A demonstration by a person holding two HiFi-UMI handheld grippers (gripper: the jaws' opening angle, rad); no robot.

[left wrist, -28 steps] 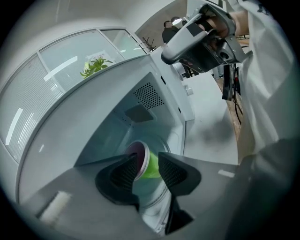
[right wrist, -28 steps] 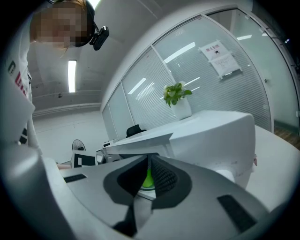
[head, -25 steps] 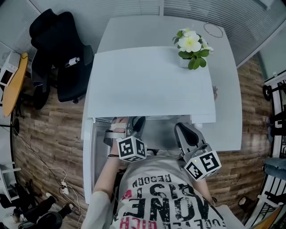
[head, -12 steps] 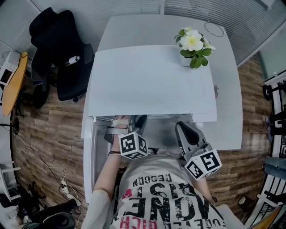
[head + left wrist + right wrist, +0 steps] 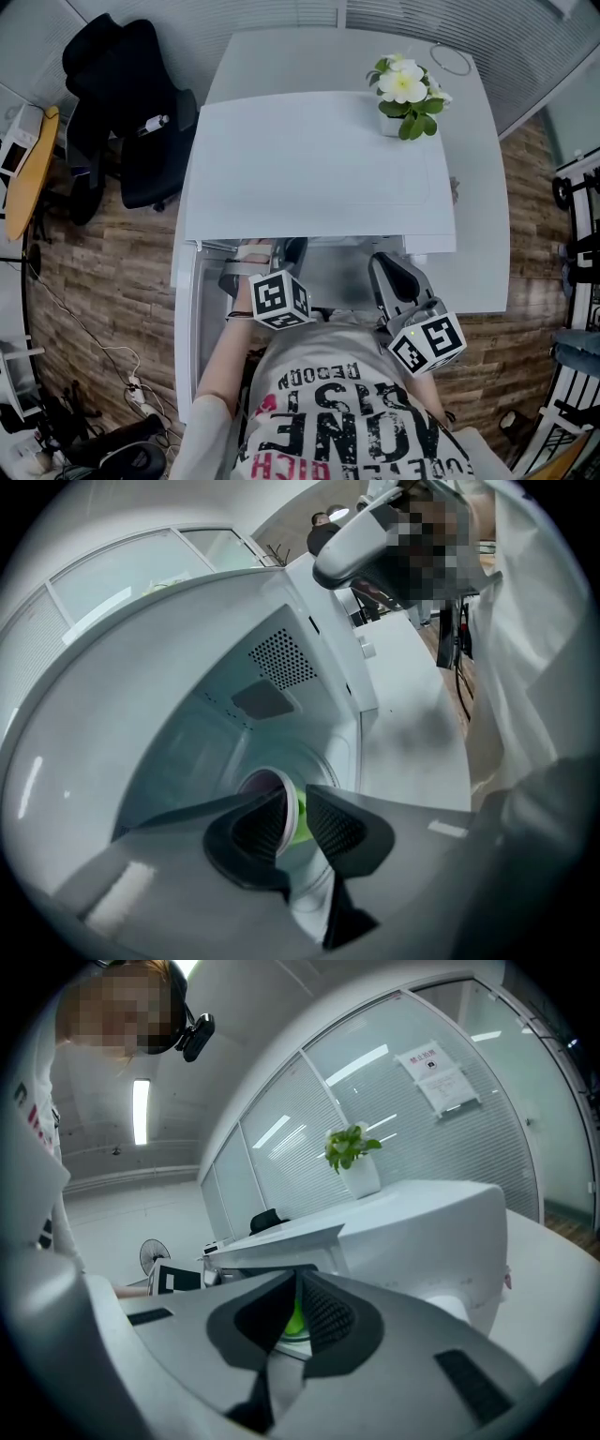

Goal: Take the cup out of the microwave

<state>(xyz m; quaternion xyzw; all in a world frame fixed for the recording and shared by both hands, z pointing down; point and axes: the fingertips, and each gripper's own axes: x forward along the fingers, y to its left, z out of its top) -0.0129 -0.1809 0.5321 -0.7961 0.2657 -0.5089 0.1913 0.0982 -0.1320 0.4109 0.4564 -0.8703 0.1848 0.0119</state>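
Inside the open microwave (image 5: 319,159), the left gripper (image 5: 294,806) has just been closing its jaws and now pinches the wall of the green cup (image 5: 299,825), one jaw inside the rim and one outside. The right gripper (image 5: 296,1281) hovers at the oven's front, its jaw tips together on nothing.

Head view: the microwave (image 5: 319,159) top hid its cavity and the cup (image 5: 299,822) inside. The left gripper (image 5: 294,795) tips ran under that top's front edge, out of sight.
Left gripper view: jaws had just been closing, cup between them; only 1 rim arc and 1 green strip showed past the pads.
Right gripper view: wall notice (image 5: 436,1077) print was too small to read.
Head view: shirt print (image 5: 347,412) was cut by the bottom edge.
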